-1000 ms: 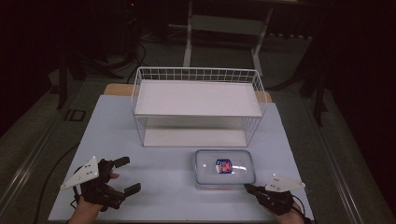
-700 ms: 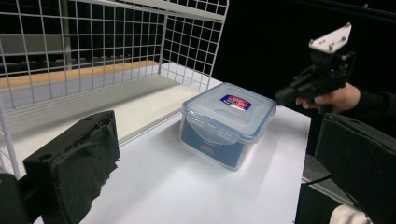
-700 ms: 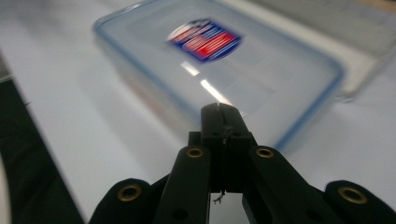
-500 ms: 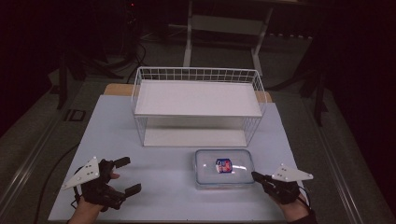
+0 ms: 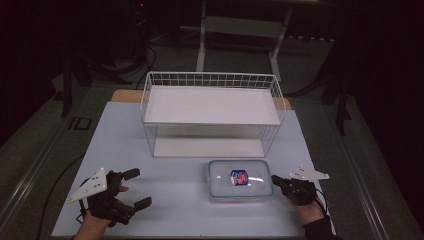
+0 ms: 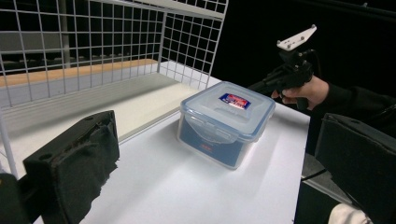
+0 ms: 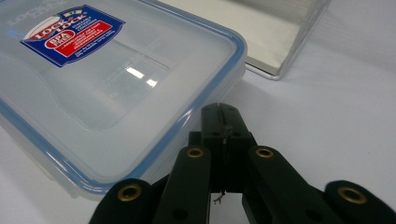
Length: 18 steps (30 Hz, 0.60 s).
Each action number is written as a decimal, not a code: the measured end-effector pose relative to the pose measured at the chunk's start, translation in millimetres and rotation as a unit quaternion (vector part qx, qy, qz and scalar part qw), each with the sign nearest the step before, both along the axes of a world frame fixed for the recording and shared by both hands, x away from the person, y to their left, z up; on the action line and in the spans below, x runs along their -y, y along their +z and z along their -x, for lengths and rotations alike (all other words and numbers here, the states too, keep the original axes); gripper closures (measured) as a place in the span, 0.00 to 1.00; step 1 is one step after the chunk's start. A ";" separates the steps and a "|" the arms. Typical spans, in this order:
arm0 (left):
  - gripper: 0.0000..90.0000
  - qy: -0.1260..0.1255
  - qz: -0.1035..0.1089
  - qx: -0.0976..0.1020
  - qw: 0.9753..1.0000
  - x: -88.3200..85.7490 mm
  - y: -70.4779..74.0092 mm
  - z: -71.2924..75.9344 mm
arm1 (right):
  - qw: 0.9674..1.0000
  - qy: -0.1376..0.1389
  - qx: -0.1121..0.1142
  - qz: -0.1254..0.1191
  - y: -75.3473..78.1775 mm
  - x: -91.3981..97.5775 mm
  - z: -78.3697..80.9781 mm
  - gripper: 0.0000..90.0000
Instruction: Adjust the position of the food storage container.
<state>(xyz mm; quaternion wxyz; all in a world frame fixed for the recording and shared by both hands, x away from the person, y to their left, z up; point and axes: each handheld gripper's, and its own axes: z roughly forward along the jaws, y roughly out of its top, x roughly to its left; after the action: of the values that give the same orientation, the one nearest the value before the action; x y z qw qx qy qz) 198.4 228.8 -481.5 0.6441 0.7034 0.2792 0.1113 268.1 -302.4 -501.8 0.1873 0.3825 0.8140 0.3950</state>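
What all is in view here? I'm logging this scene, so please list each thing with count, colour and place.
table: one, white top, bearing everything else.
wire shelf rack: one, white, at the table's far middle, with an upper board and a lower board.
plastic container: one, clear with a blue-rimmed lid and a red and blue label, in front of the rack, closed lid on.
left gripper: one, black with a grey plate, near left of the table, jaws spread wide, holding nothing.
right gripper: one, black with a grey plate, at the container's right edge, jaws closed together with nothing between them.
hands: two, one on each gripper, coming in from the near edge.
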 end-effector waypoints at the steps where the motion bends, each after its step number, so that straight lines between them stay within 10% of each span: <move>1: 0.00 -0.001 -0.002 -0.001 1.000 0.8 -0.4 -0.3 | 1.000 0.002 0.000 -0.001 0.2 -2.0 -0.2 1.00; 18: 0.00 -0.003 -0.008 -0.002 1.000 2.3 -1.3 -0.4 | 0.999 0.046 -0.007 -0.014 4.3 -36.8 -0.1 1.00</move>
<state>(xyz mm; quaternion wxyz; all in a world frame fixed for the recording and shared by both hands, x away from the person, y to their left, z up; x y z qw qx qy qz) 198.8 226.6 -482.8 0.6382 0.7097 0.2772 0.1103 268.2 -265.6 -497.5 0.1578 0.3504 0.8263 0.4119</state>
